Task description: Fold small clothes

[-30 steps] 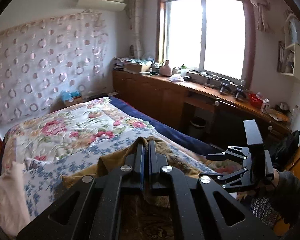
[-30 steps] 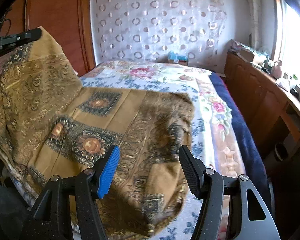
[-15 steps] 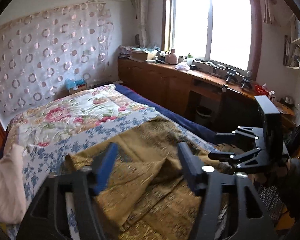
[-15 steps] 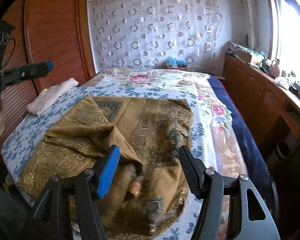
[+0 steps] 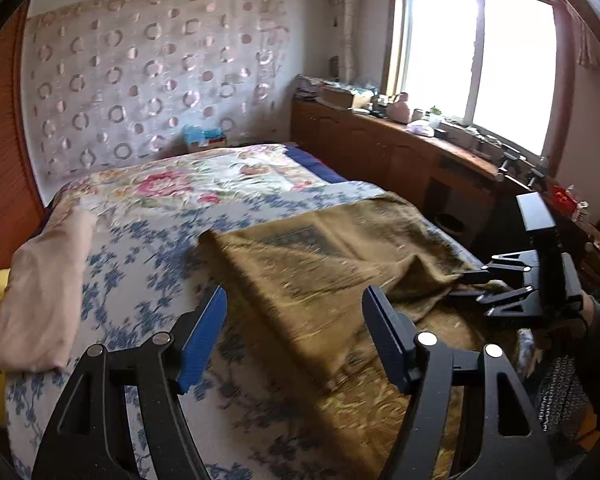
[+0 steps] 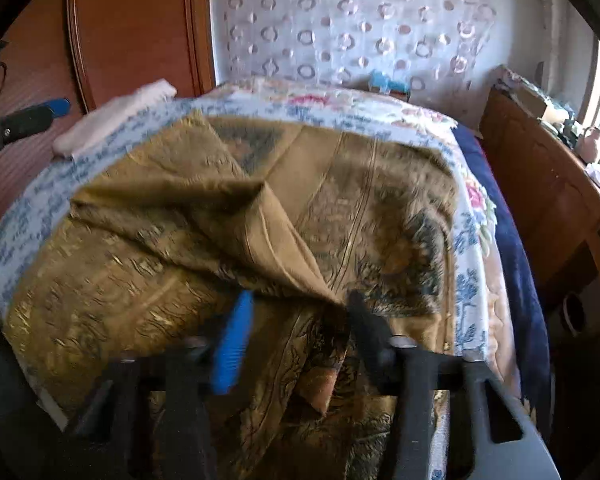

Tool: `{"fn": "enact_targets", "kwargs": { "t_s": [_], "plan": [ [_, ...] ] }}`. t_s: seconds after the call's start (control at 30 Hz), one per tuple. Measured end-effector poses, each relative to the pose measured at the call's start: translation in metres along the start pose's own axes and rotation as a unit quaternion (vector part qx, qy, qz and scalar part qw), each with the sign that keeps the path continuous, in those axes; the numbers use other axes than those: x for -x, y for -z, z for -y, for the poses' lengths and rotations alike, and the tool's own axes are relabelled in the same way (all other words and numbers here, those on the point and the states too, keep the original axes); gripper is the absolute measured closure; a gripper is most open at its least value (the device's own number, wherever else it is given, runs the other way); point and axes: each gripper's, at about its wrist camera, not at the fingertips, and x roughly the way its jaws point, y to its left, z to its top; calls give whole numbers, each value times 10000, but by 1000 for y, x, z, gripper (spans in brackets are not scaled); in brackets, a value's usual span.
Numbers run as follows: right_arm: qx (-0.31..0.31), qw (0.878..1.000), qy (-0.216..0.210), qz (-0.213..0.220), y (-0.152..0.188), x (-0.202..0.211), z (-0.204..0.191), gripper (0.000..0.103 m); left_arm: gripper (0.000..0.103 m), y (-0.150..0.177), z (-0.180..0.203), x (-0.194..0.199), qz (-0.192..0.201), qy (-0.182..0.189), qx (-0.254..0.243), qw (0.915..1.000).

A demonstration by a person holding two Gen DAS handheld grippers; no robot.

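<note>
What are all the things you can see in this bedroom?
Patterned cloth: one, golden brown, rumpled on the near part of the bed, one flap folded over.
Bedspread: one, white with blue flowers, pink blooms farther back.
Folded cloth: one, pale pink, at the bed's left edge.
Curtain: one, white with ring pattern, behind the bed.
Window: one, bright, right wall.
Counter: one, brown wood, cluttered, under the window.
Left claw: black with a blue pad, open above the cloth.
Right claw: black with a blue pad, closing around a cloth fold.
</note>
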Motion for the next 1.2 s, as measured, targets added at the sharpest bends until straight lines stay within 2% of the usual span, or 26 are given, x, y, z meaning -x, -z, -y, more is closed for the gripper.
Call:
{"fn": "enact_targets", "kwargs": {
  "t_s": [0.07,0.1,0.13,0.33,0.47,0.63,0.83,0.9,0.97,1.0,1.07,1.13,1.2],
  "plan": [
    [5,10000,-22,32,-1,1,2,80,32,6,-5,-1,-19,-44,38,10000],
    [20,10000,29,56,-1,2,3,85,32,9,-8,-2,-36,-39,83,10000],
    [31,9999,45,94,-2,5,4,95,32,10,-12,-3,-49,-29,108,9999],
    [-97,9969,-98,773,-6,47,2,99,32,17,-12,-3,-64,-28,168,9998],
    [-123,9941,69,1080,-2,76,5,99,32,18,-10,1,-19,-9,167,9999],
    [-298,9942,563,865,17,83,31,99,32,16,-9,7,62,1,157,9999],
    [-408,9961,707,325,38,59,40,98,31,16,-7,10,111,-20,130,9999],
    [-381,9952,829,366,33,61,36,88,31,16,-7,9,110,-18,124,9999],
    [-406,9945,816,520,31,70,33,71,31,15,-7,10,118,-32,124,9998],
    [-410,9941,802,604,29,76,32,68,31,16,-6,10,125,-37,122,9998],
    [-357,9930,828,758,20,81,18,54,31,16,-6,10,134,-49,128,9998],
    [-284,9929,728,895,18,86,11,47,31,17,-5,11,138,-47,130,9998],
    [-251,9933,584,967,10,86,3,43,31,16,-5,11,128,-49,125,9998]
  ]
}}
